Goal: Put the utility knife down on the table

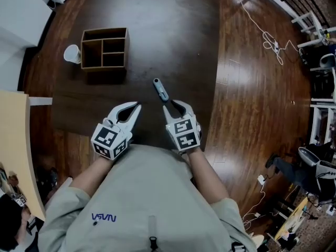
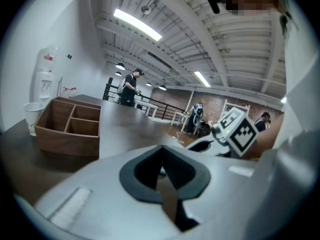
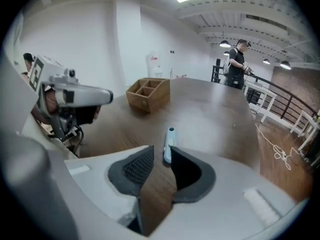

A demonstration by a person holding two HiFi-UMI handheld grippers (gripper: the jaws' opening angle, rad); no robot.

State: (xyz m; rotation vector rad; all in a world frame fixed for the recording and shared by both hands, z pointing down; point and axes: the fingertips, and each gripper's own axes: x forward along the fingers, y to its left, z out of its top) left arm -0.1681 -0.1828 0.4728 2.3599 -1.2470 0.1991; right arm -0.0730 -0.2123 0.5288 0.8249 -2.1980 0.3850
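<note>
The utility knife, light blue-grey, lies flat on the dark wooden table. Its near end is just beyond the tips of my right gripper. That gripper stands open, with nothing between its pads. In the right gripper view the knife shows through the gap at the tips of the right gripper, apart from both pads and pointing away. My left gripper hovers to the left of the knife. Its jaws meet at the tip and hold nothing, as the left gripper view also shows for the left gripper.
A wooden compartment box stands at the far left of the table, with a white paper cup beside it. The table's right edge drops to a wooden floor with a white cable. A person stands far off by railings.
</note>
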